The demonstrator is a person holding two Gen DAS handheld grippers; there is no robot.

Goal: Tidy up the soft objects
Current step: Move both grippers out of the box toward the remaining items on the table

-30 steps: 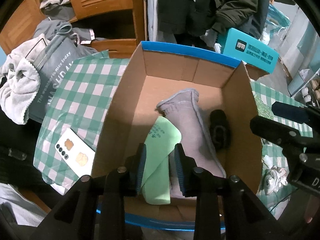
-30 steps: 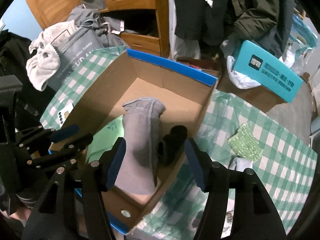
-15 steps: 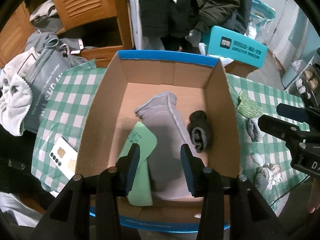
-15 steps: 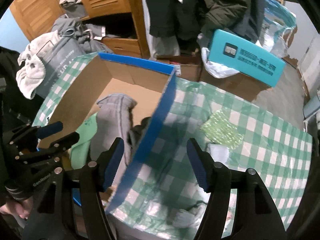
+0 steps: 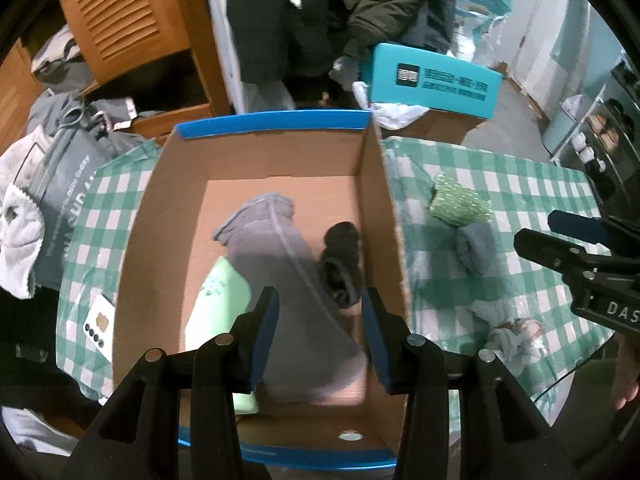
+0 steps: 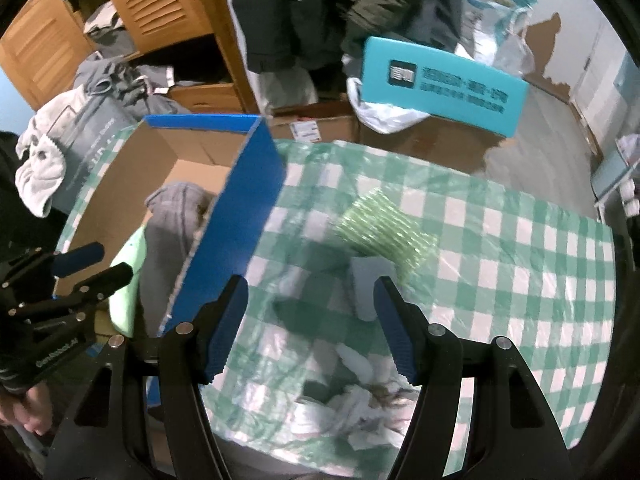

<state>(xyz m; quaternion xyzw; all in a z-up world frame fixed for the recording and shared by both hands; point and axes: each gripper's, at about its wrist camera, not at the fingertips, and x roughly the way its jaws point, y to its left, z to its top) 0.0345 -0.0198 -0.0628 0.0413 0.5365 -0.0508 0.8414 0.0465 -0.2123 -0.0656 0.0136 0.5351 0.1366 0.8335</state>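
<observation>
Three soft items [image 5: 280, 264], boxed [image 5: 256, 152]

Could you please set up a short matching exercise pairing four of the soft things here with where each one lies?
Things:
1. grey sock
2. black sock
3. light green cloth
4. sparkly green cloth

Places:
A. on the checked tablecloth, outside the box
B. in the box, against its left side
C. in the box, down the middle
D. in the box, by its right wall

Pairs: 1-C, 2-D, 3-B, 4-A
</observation>
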